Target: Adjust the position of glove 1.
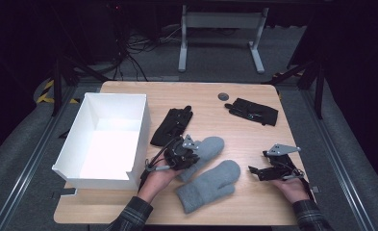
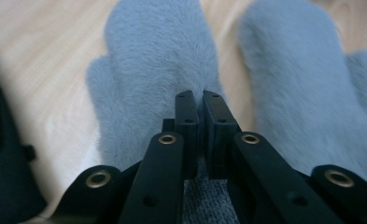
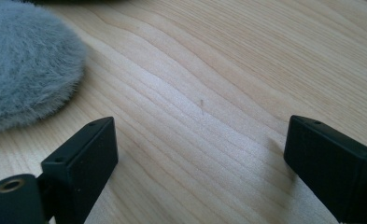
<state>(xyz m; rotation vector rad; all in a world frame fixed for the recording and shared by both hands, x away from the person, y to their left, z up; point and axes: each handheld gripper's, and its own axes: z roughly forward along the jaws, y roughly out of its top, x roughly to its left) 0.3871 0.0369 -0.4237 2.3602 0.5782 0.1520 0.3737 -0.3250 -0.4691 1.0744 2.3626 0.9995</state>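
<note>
The left tool (image 2: 199, 100) is clamped on the near mitten (image 2: 158, 60), whose long axis extends straight ahead; the right tool (image 3: 197, 154) rests open.

We're in a lab or recording studio, not a home; the wooden table (image 1: 254, 202) stands alone on grey carpet (image 1: 215, 53), w/ dark black surroundings on all sides; metal rails (image 1: 25, 166) run along the floor left & right of it; yellow-black hazard tape (image 1: 46, 91) marks the floor at far left; a bundle of cables (image 1: 133, 48) lies loose behind the table; a white metal desk frame (image 1: 220, 36) stands at the back, bare.
</note>
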